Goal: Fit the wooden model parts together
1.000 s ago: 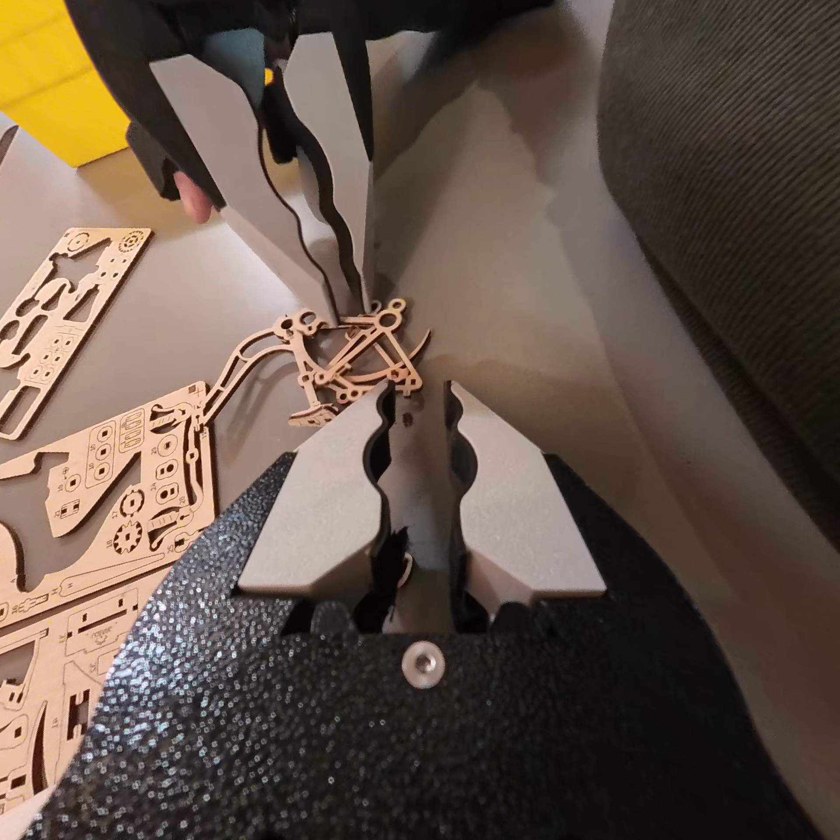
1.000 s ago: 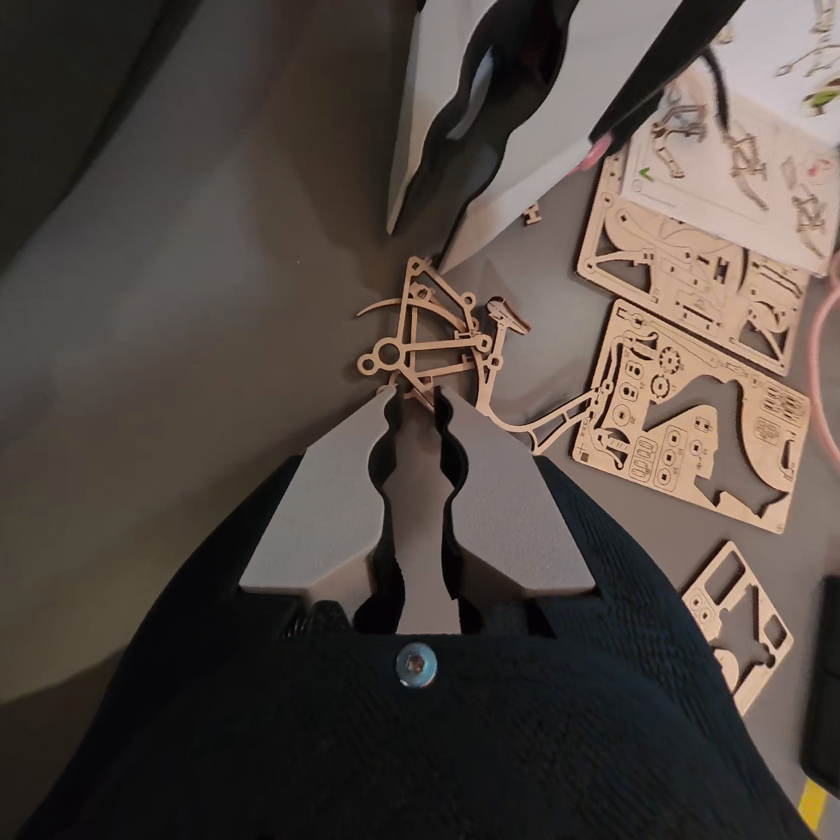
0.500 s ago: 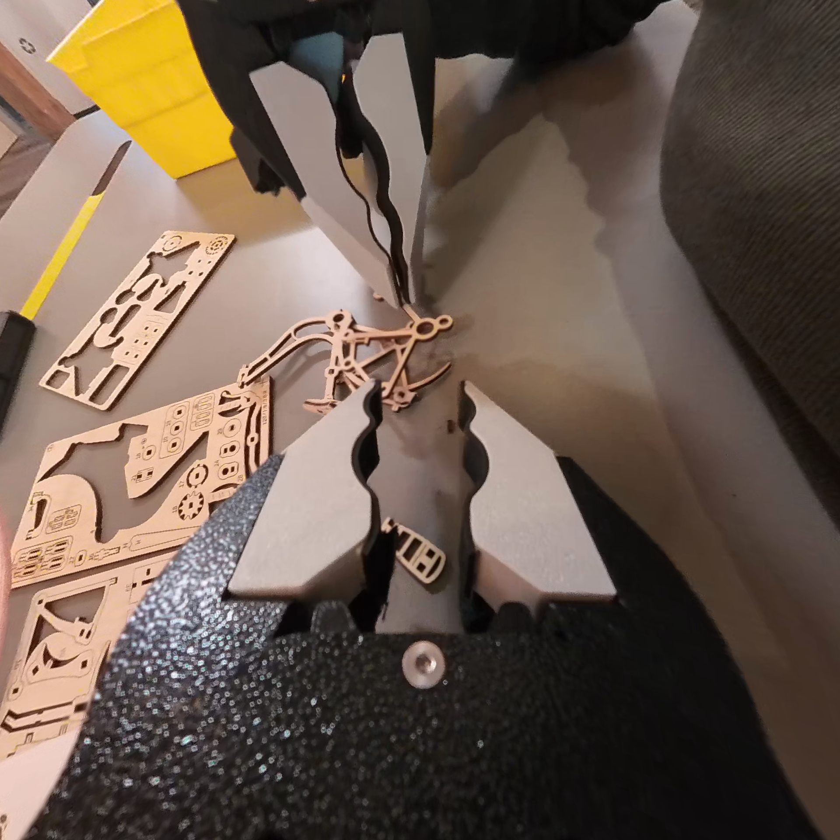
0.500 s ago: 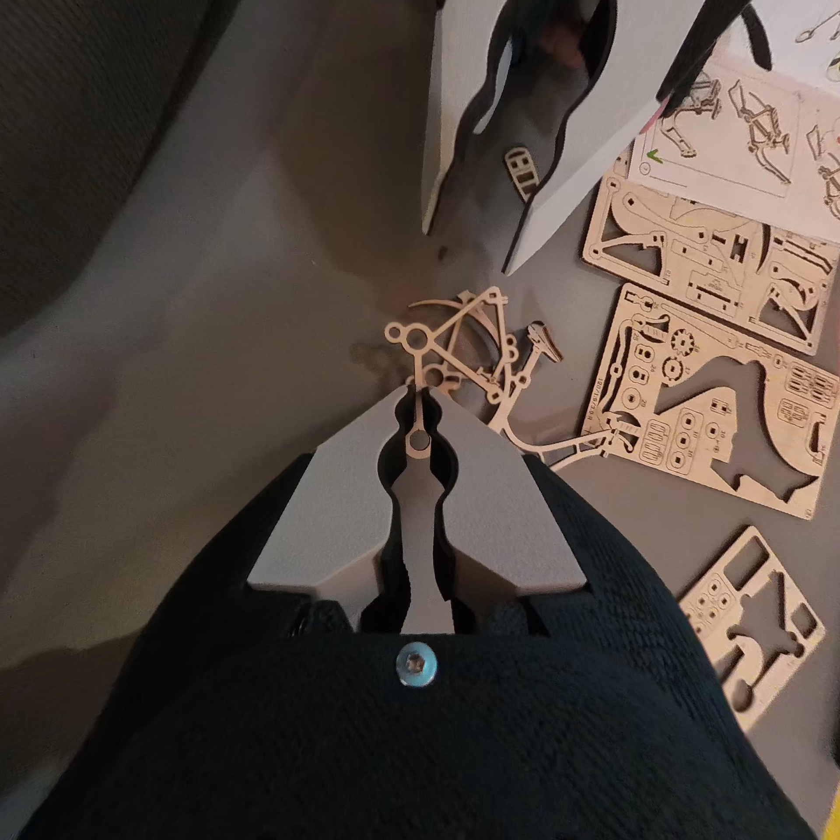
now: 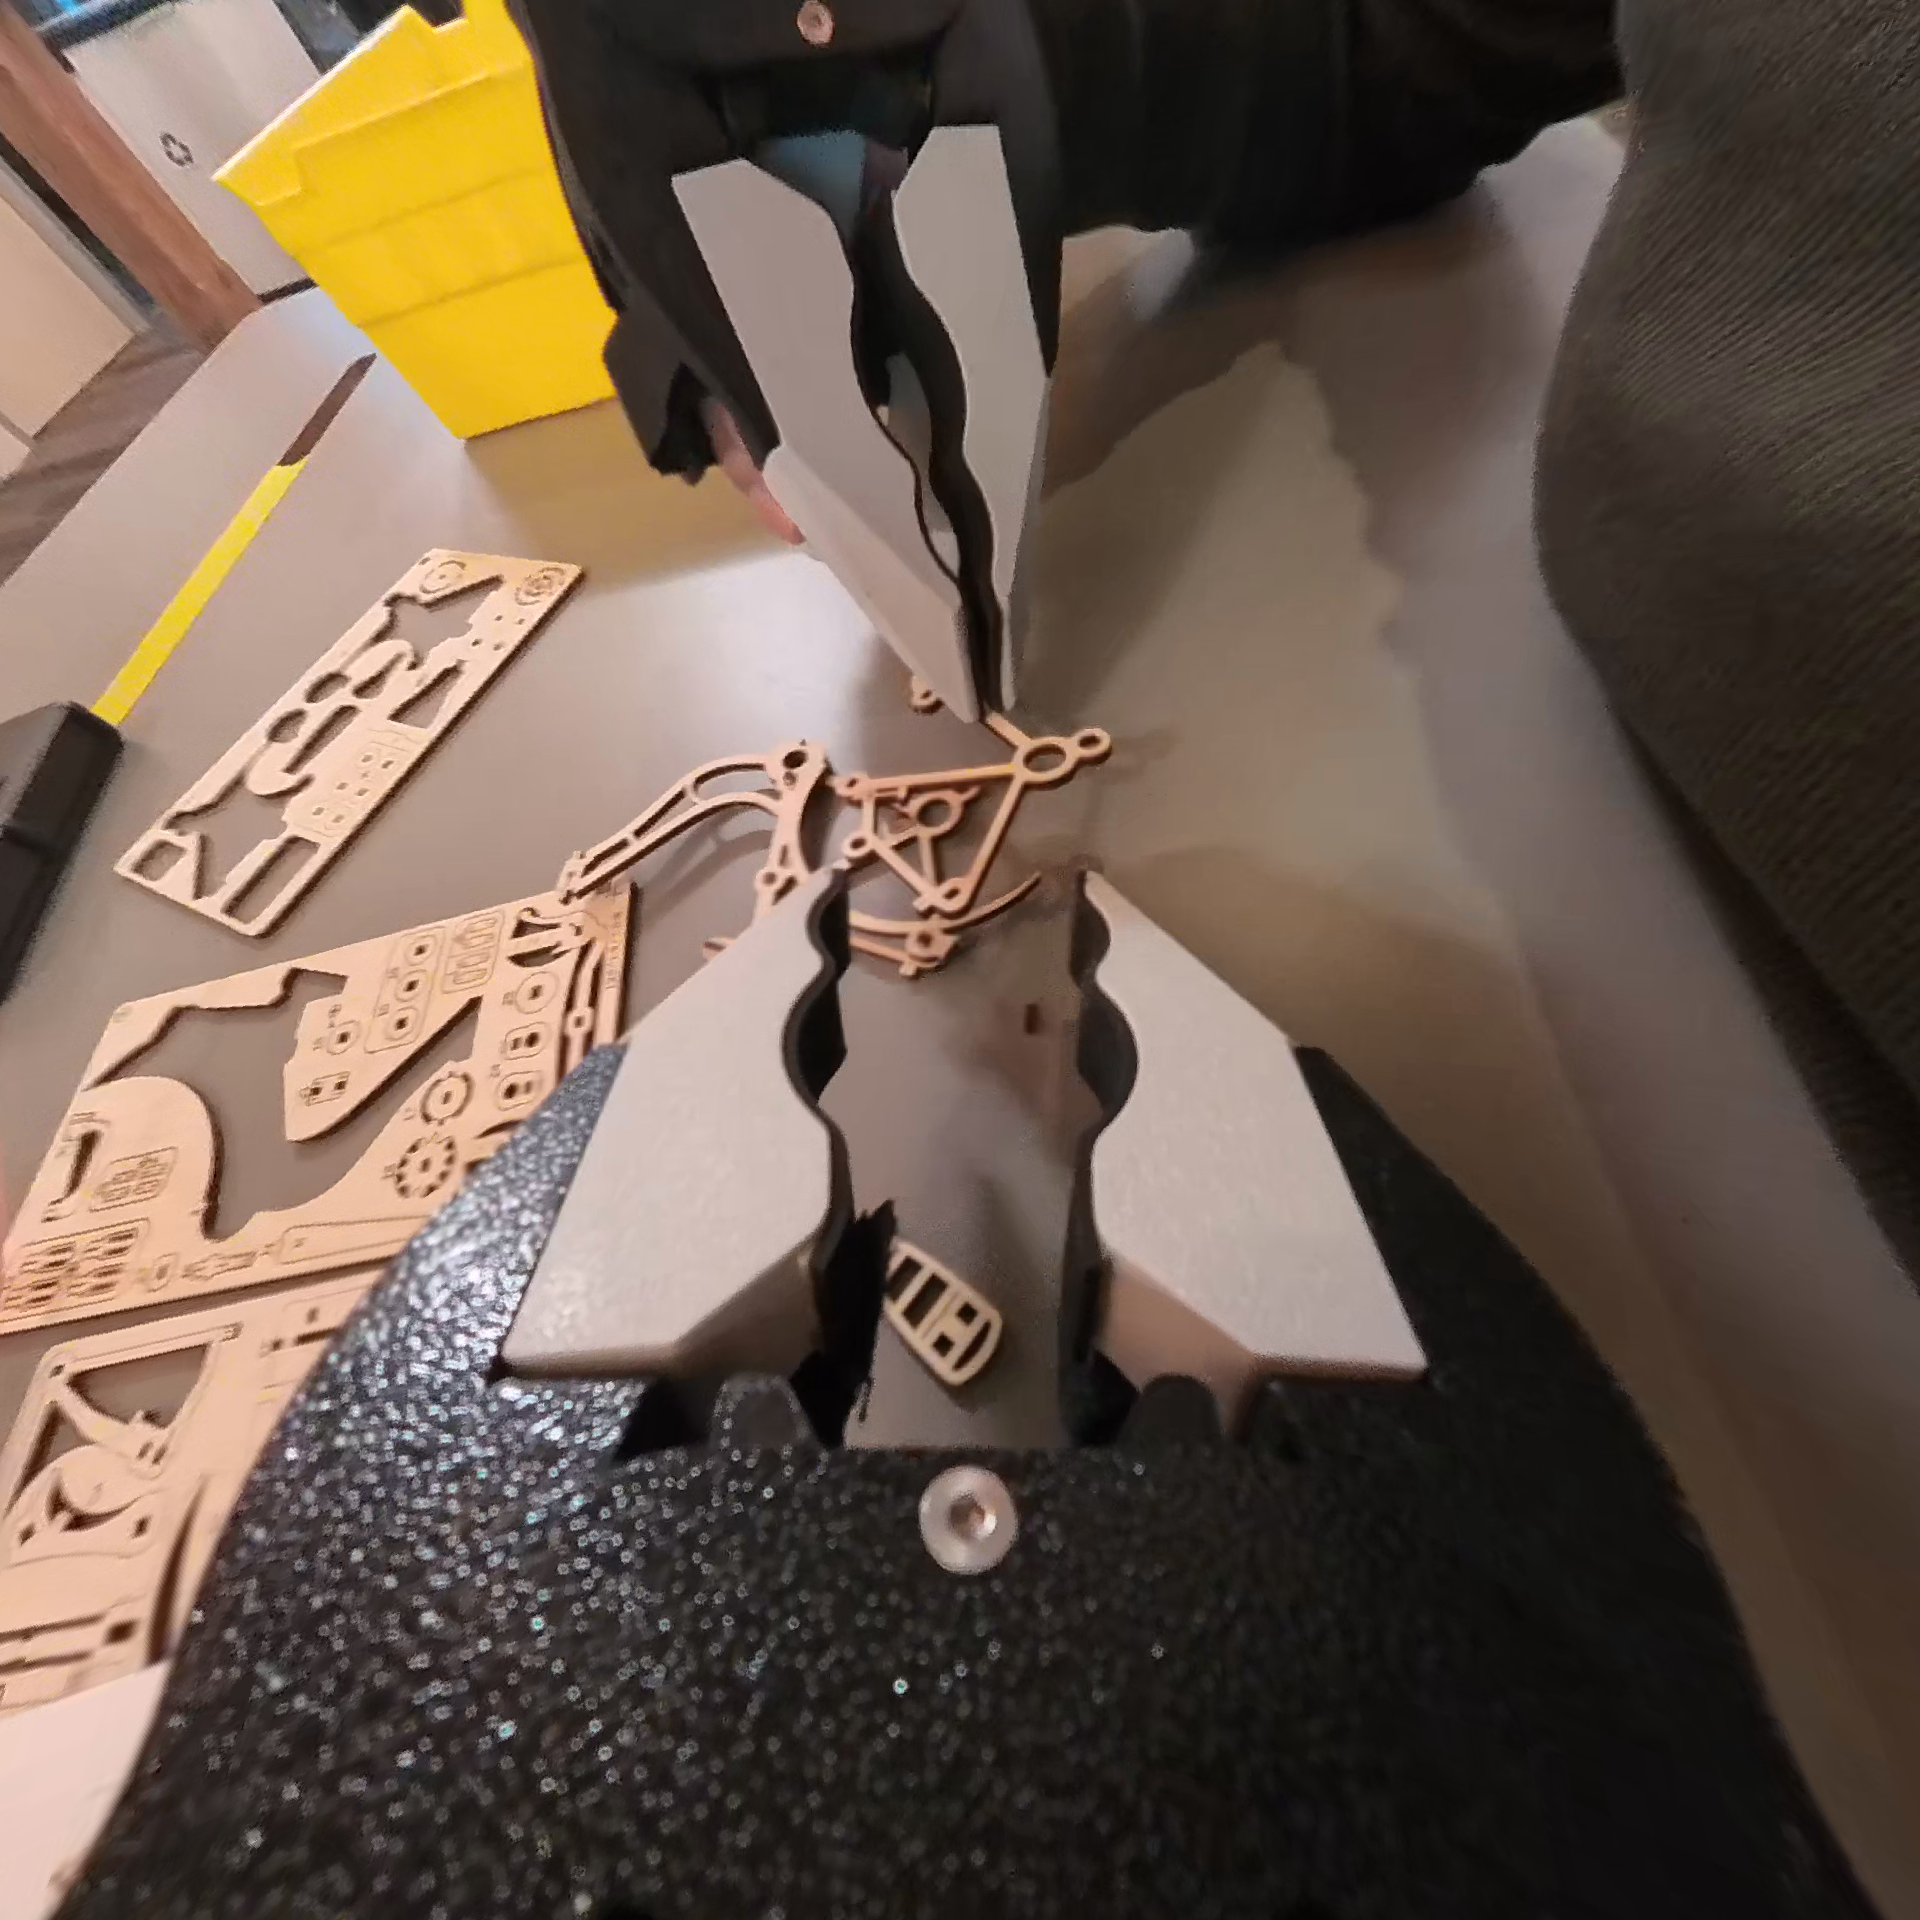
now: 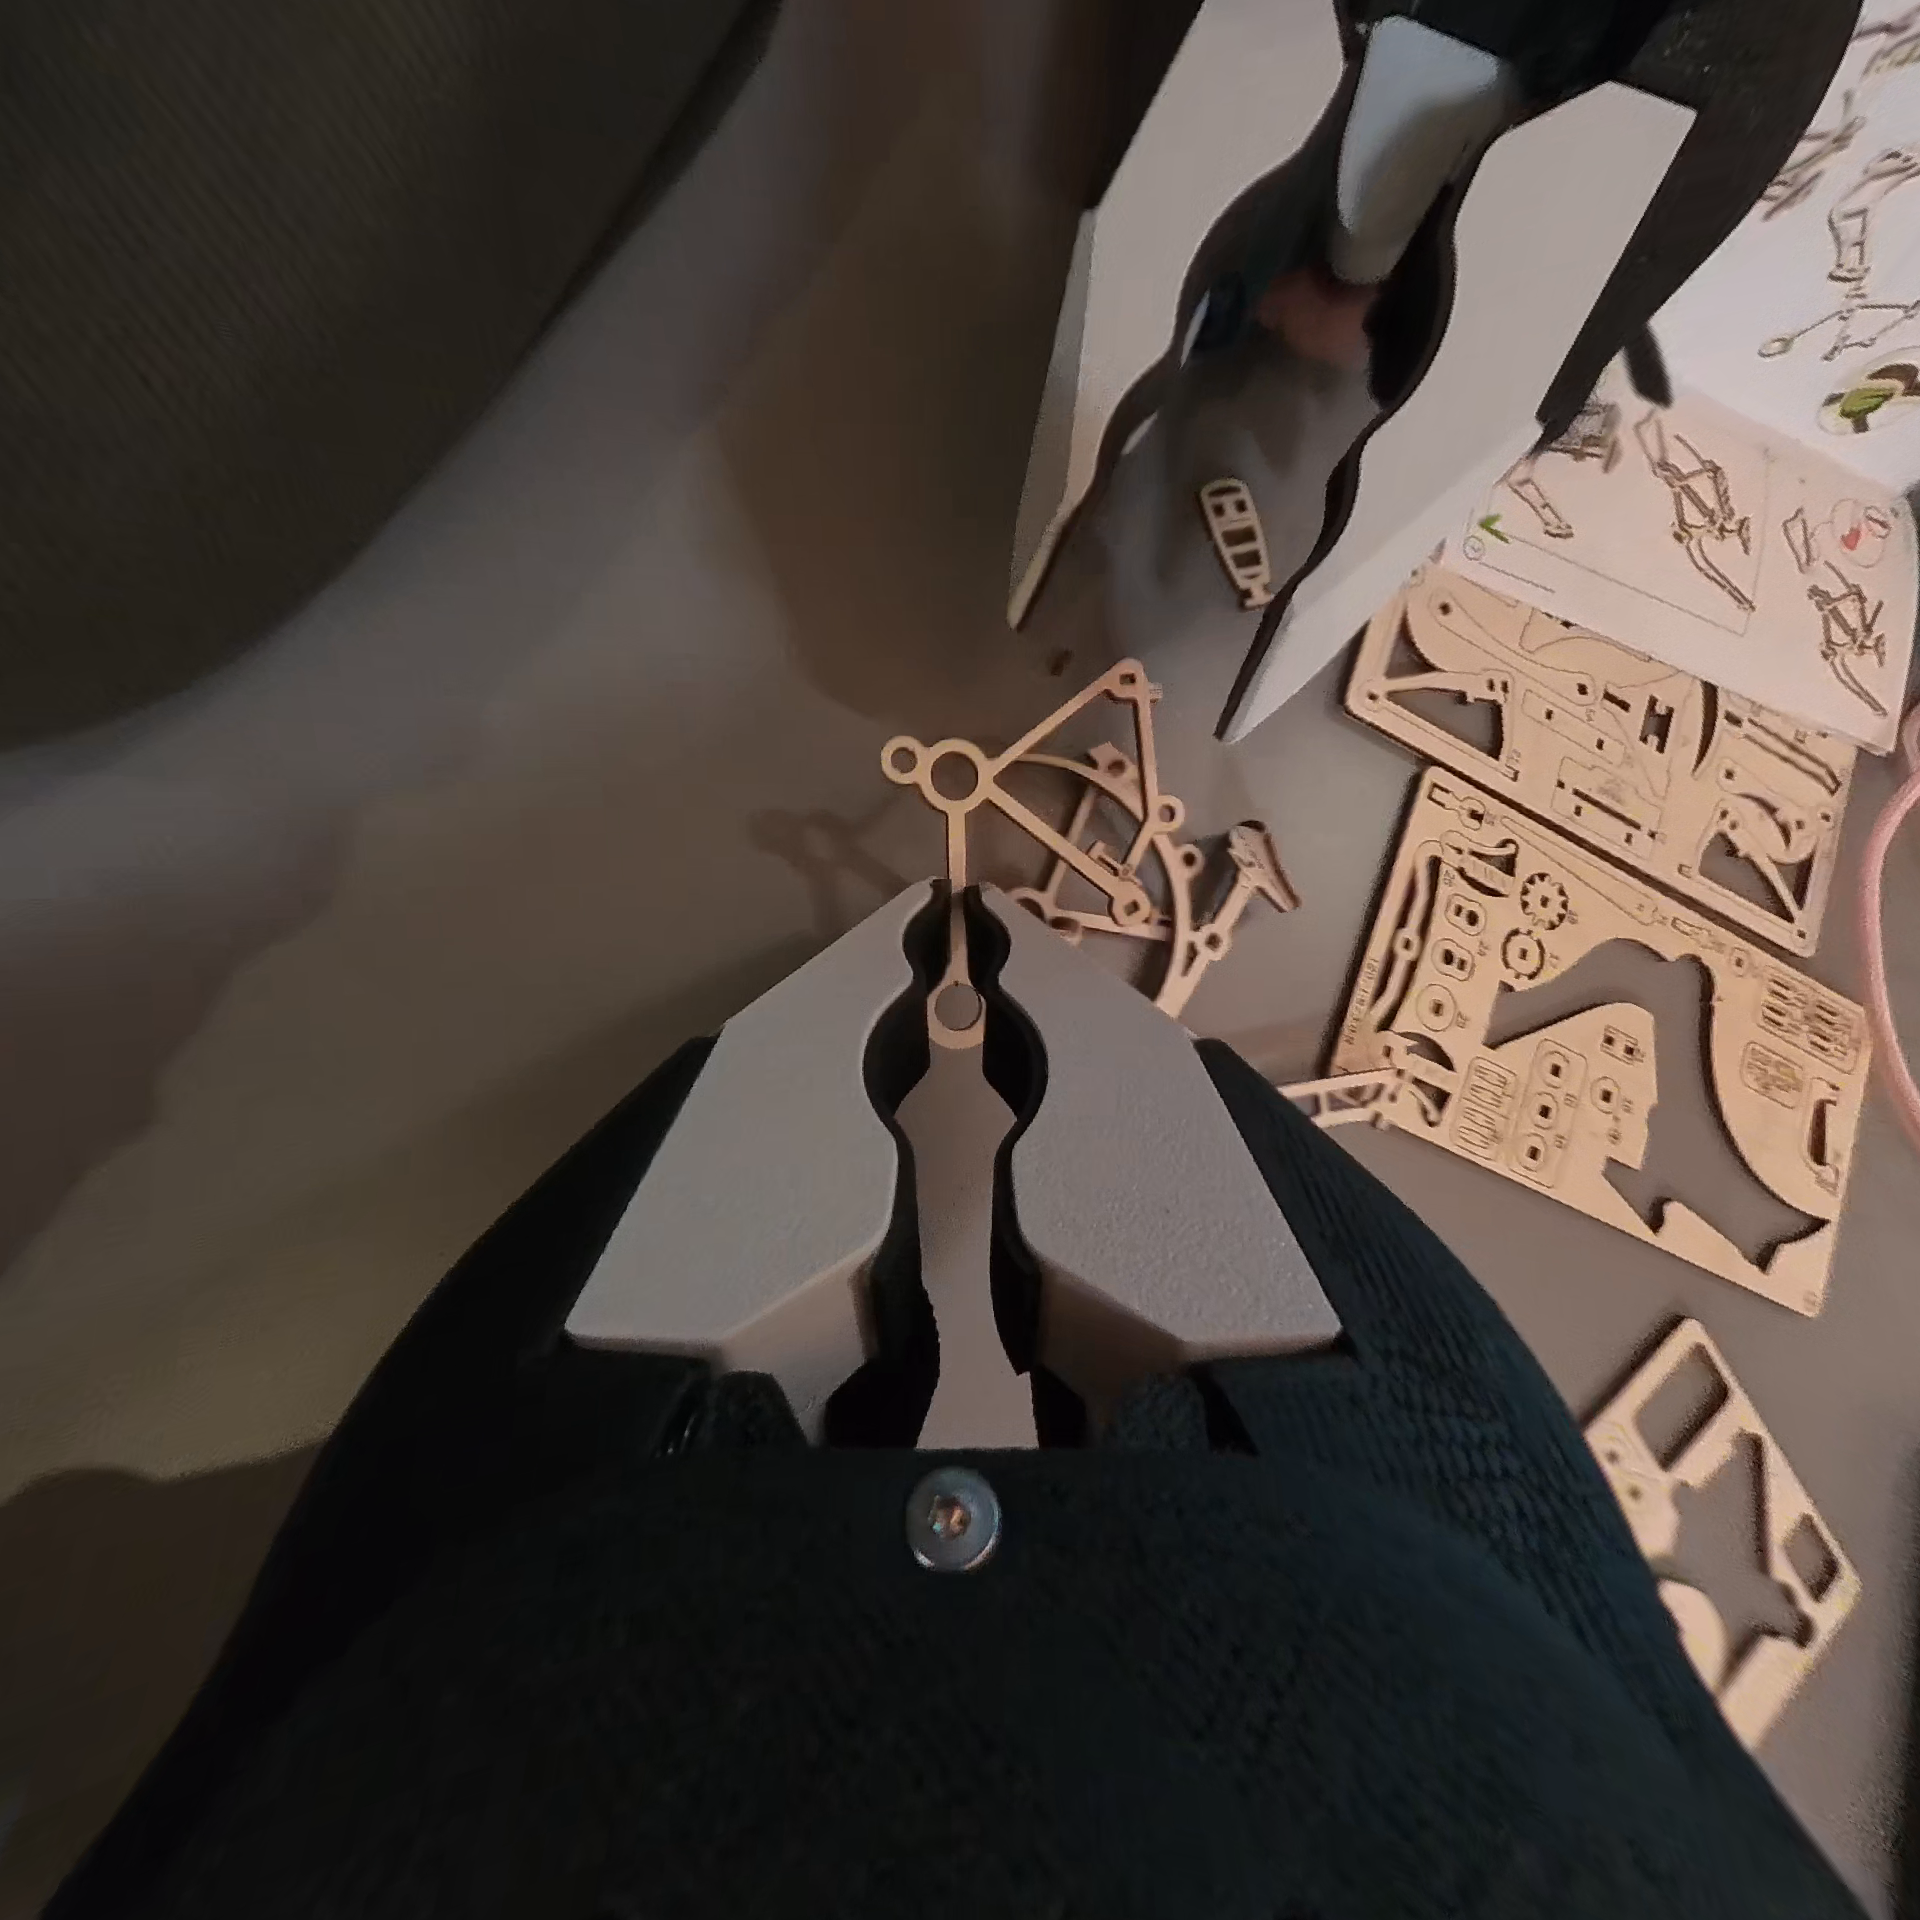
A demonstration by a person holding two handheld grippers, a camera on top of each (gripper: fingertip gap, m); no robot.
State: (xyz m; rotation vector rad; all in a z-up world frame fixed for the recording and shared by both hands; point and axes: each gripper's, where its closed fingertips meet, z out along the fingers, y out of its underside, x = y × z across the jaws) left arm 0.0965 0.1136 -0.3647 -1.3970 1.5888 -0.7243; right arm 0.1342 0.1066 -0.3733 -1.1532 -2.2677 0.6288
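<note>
My right gripper [image 6: 954, 902] is shut on the thin strut of a wooden triangular frame part [image 6: 951, 774], which it holds slightly off the grey table [image 6: 520, 935]. In the left wrist view the right gripper [image 5: 982, 707] comes down from the top onto that frame [image 5: 1049, 756]. A curved wooden assembly [image 6: 1184, 914] lies just behind the frame. My left gripper [image 5: 956, 883] is open and empty, and it also shows in the right wrist view [image 6: 1132, 670]. A small oval wooden piece [image 5: 940, 1314] lies on the table between the left fingers, and it shows in the right wrist view too [image 6: 1236, 540].
Several cut-out wooden sheets [image 5: 312, 1091] [image 6: 1621, 1091] lie beside the parts, with a paper instruction sheet [image 6: 1662, 520] beyond. A yellow bin [image 5: 416, 229] stands at the table's far side. A grey cushion [image 5: 1766, 520] borders the table. A pink cable [image 6: 1901, 935] runs along the edge. There is about 5 cm between the tips of the two grippers. Between my left fingertips and the small oval wooden piece [image 5: 940, 1314] there is roughly 8 cm. Look for it in the right wrist view [image 6: 1236, 524] too.
My right gripper closed on the frame's strut and raised it a little. My left gripper drew back and opened wider, so the small oval piece now shows between its fingers.
</note>
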